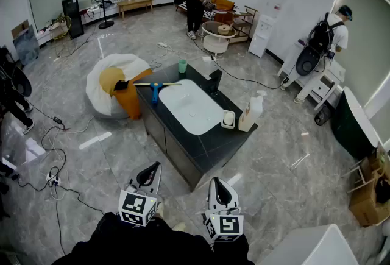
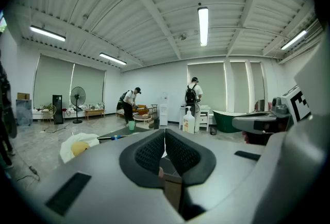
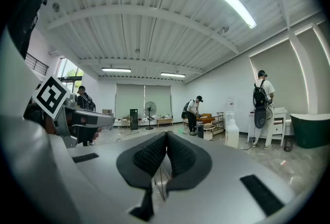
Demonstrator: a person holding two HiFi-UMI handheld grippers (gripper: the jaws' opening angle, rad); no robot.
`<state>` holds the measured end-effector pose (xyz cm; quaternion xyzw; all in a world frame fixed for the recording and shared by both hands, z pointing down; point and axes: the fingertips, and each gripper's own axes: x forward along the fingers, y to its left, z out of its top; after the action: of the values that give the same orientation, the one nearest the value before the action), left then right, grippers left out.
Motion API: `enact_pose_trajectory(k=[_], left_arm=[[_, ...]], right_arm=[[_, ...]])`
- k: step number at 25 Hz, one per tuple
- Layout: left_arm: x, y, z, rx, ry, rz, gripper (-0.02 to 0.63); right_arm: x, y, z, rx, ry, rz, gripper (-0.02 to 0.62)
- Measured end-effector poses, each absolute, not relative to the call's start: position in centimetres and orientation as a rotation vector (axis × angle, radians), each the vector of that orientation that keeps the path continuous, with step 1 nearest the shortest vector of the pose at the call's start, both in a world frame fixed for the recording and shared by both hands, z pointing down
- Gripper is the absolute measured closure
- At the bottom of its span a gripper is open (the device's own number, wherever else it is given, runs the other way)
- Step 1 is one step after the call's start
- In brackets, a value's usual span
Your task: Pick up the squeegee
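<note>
While both grippers hang low at the near edge of the head view, well short of the dark counter [image 1: 207, 145], neither has hold of anything. The left gripper [image 1: 152, 169] has its two ribbed pads pressed flat together with only a thin seam between them. The right gripper [image 1: 218, 184] shows the same in its own view, its jaws fully closed on nothing. Both point roughly level across the room. The squeegee [image 1: 155, 88] lies flat on the far left end of the counter, well apart from both grippers. Its blue handle points toward the near side and its long blade bar runs crosswise at the far end, just beside the left rim of the white sink basin [image 1: 189, 108]. A green cup [image 1: 182, 66] stands upright on the counter's far corner, near the blade, and a black faucet [image 1: 214, 81] rises behind the basin. On the counter's right end stand a pale bottle [image 1: 251, 114] and a small white dish [image 1: 228, 119]. A white and orange bean bag [image 1: 109, 96] sits on the floor against the counter's left end.
</note>
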<state>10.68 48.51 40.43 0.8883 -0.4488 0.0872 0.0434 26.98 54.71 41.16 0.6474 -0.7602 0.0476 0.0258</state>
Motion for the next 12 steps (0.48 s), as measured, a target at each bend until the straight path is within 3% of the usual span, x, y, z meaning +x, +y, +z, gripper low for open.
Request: enact_pose_trajectory(k=[12], left_arm=[[8.3,45.8,40.8,2.676,-1.414,0.278,0.581]], right_arm=[[25.0,51.4,41.5,1.960,-2.375,0.165,0.581]])
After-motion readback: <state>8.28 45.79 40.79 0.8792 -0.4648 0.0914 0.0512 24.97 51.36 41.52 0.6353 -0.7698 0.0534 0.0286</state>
